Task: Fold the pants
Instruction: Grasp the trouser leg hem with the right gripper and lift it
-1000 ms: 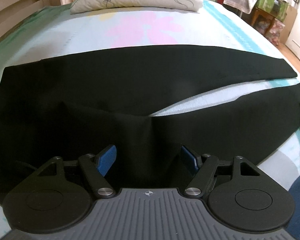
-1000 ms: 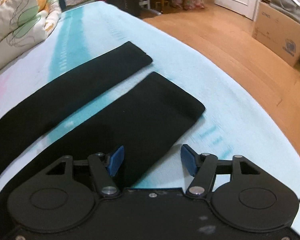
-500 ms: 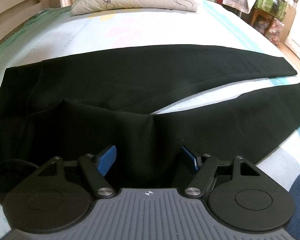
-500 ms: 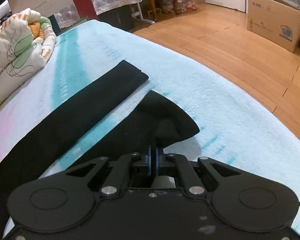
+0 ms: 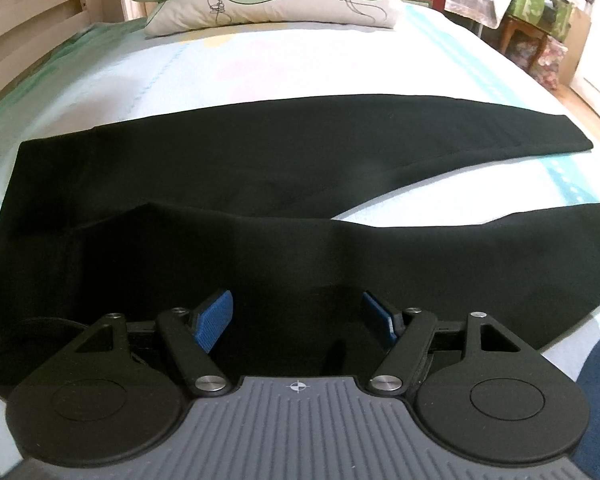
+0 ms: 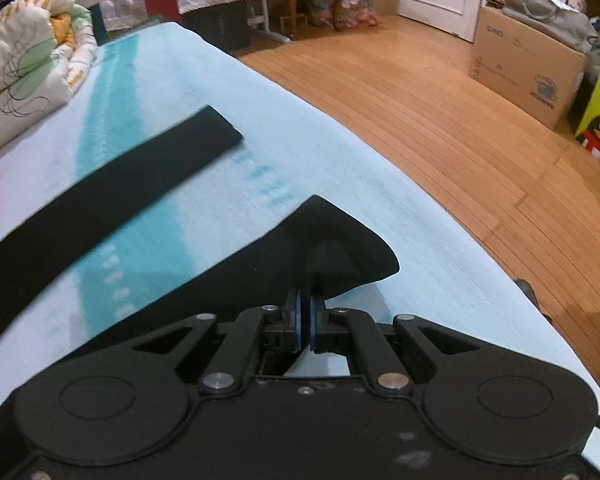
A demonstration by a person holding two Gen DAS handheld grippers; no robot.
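Note:
Black pants lie spread on the bed, waist at the left, both legs running right. My left gripper is open, its blue pads either side of a raised fold of the near leg close to the crotch. In the right wrist view my right gripper is shut on the near leg's hem and holds it lifted off the sheet. The far leg lies flat to the left of it.
The bed has a light blue sheet with pillows at the head. The bed edge drops to a wooden floor on the right, with a cardboard box beyond.
My right gripper closed on the near leg's hem and lifted it, moving it left. My left gripper stayed open and the near leg's cloth bunched toward it.

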